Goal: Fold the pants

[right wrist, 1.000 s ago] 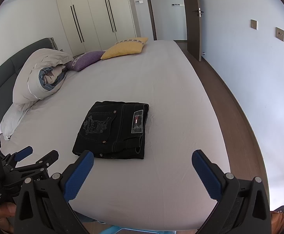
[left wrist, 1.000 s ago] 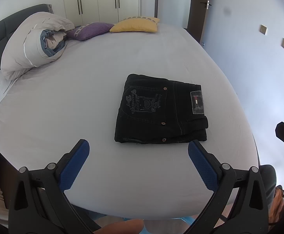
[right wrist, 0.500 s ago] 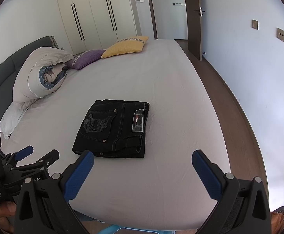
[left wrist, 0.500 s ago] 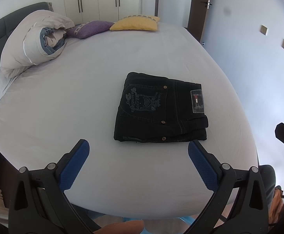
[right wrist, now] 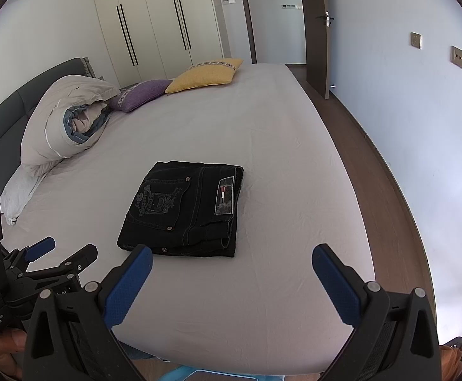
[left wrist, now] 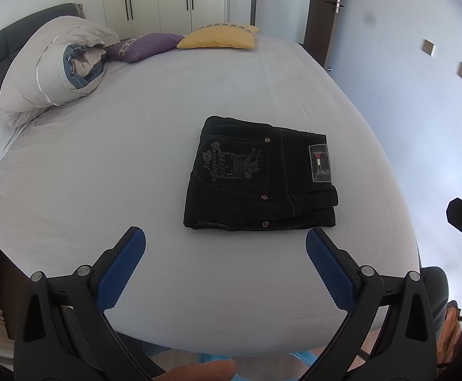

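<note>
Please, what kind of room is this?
Most likely a bedroom in a home. A wide bed with a pale grey sheet fills the view, a yellow square cushion lies at its far end, and tall white wardrobe doors line the wall behind.

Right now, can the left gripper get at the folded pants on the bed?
Probably yes. The left gripper is open and empty, and the pants lie just ahead on the bed with nothing between.
</note>
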The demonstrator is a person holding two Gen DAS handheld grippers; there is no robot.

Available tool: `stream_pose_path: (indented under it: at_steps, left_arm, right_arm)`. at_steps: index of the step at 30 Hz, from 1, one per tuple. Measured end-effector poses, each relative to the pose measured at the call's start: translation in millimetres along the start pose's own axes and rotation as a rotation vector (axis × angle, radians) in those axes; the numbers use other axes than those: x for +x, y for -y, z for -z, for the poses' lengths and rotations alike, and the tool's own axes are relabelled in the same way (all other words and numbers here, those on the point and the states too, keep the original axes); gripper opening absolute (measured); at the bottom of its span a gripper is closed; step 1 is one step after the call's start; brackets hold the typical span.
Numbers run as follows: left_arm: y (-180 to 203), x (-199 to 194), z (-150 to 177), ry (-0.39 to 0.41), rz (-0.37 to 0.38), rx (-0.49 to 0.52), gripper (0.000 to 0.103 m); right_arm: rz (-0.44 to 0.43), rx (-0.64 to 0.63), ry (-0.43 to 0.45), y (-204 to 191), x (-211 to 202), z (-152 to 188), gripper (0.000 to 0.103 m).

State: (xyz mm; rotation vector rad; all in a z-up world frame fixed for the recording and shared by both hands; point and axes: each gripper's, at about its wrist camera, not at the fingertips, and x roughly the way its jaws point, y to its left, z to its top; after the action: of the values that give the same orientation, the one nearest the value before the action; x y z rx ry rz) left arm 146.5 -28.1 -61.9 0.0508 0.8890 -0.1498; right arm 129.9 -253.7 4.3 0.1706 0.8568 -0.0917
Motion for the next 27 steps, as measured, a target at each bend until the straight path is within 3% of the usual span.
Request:
stream_pose_path:
  at_steps: [27]
  left_arm:
    - [0.3,3.7,4.0,-0.008,0.006,-0.001,0.103]
  right_arm:
    - [-0.009,-0.007,-0.017,3.4,3.3,5.8,0.103]
